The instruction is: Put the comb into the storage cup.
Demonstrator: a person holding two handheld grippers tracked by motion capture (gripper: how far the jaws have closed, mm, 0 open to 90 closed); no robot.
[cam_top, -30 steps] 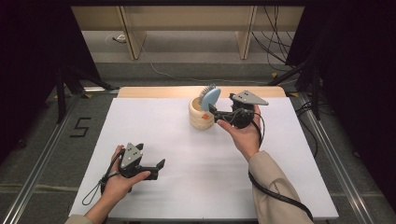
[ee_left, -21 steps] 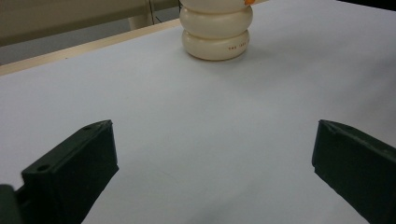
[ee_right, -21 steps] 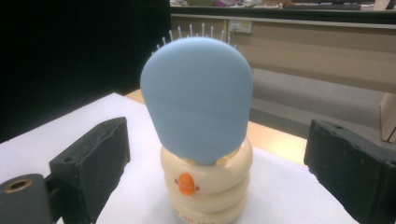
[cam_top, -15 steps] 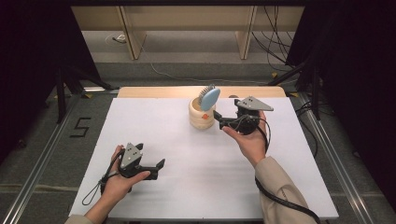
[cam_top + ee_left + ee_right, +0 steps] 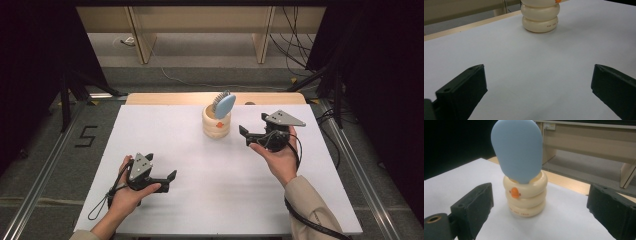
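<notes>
Right gripper [image 5: 243,135] sits just right of the cream ringed holder [image 5: 216,122], fingers wide, nothing held; right gripper view has the holder [image 5: 526,195] centred between them. Blue hairbrush [image 5: 223,104] stands head-up in the holder at the far middle of the white tabletop [image 5: 200,200], leaning slightly. Left gripper [image 5: 169,180] is low near the tabletop's front left, well apart from the holder, fingers wide too, empty.

Risks, as judgement: holder looks light and tall; a sideways nudge from a finger could tip it and dump the brush; brush head is broad and smooth-backed, so a pinch on it may slip or twist; pulling the brush at an angle could drag the holder along, since the left gripper isn't bracing it.

Count: one holder; one hairbrush; two grippers; one small orange mark [image 5: 514,192] on the holder's front.
</notes>
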